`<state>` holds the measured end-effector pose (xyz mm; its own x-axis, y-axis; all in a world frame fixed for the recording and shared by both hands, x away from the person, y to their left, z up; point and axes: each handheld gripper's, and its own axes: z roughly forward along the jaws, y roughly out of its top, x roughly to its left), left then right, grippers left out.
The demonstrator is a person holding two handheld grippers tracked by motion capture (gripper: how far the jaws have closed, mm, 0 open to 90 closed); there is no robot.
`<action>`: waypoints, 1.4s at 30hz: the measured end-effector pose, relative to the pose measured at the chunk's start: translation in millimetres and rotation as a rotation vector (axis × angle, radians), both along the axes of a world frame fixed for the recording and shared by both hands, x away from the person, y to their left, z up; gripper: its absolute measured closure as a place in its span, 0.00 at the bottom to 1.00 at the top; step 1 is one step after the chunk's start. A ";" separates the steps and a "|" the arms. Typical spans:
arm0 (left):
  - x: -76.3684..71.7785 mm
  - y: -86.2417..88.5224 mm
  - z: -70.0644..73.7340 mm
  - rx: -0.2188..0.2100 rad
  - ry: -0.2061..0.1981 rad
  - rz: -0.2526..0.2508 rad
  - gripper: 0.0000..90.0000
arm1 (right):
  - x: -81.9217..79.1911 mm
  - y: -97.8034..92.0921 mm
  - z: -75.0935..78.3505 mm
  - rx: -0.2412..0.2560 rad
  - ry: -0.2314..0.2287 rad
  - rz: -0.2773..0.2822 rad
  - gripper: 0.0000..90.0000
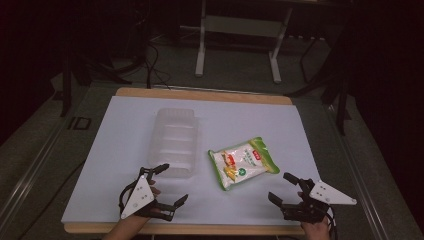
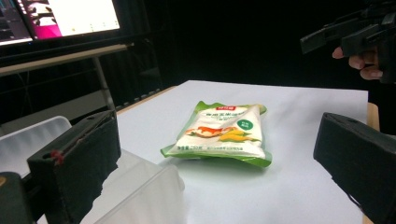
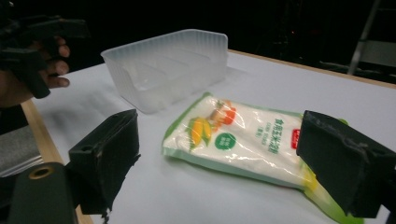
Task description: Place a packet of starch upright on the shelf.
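Left gripper (image 1: 172, 186) sits low at the near left of the worktop (image 1: 125, 130), jaws spread wide, nothing between them. Right gripper (image 1: 283, 186) mirrors it at the near right, jaws also wide apart and empty. Both are held by a hand coming in from the near edge.

Snack bag (image 1: 243, 162) (white with green border, corn picture on the front) lies flat on the white worktop surface, between the two grippers and a little farther out, closer to the right one. Not touched by either gripper. In the left gripper view the bag (image 2: 222, 134) lies ahead in the gap between the jaws, with the other gripper up in the top right corner. In the right gripper view the bag (image 3: 243, 142) is near, its green edge running under the right-hand jaw in the picture; contact cannot be told.

Clear plastic tray (image 1: 174, 141) (ribbed, looks empty) stands just left of the bag, apart from it, long side running away from the person. Its near end is just beside the left gripper's upper jaw. In the right gripper view the tray (image 3: 173, 65) sits beyond the bag.

Dark room around, metal stand legs (image 1: 200, 50) behind the worktop; lit screen (image 2: 60, 18) in the left gripper view.
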<state>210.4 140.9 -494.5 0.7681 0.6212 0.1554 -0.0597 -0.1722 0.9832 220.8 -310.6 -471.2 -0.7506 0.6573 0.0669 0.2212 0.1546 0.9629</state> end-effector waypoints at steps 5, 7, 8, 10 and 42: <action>-0.7 -2.0 -0.4 0.003 0.002 -0.008 0.01 | -2.5 0.3 0.9 0.000 -0.024 -0.020 0.14; -0.9 -2.5 -0.6 0.008 -0.001 -0.009 0.01 | -3.9 -0.3 1.7 0.004 -0.036 -0.036 0.14; -1.0 -3.0 -0.7 0.009 -0.001 -0.009 0.01 | -4.4 -0.5 2.1 -0.001 -0.044 -0.046 0.14; -1.1 -3.3 -0.8 0.016 -0.002 -0.010 0.01 | -5.6 0.2 2.5 -0.013 -0.060 -0.069 0.14; -1.7 -1.5 -0.4 0.014 -0.002 -0.003 0.01 | 66.9 10.5 24.6 -0.052 -0.061 -0.104 0.13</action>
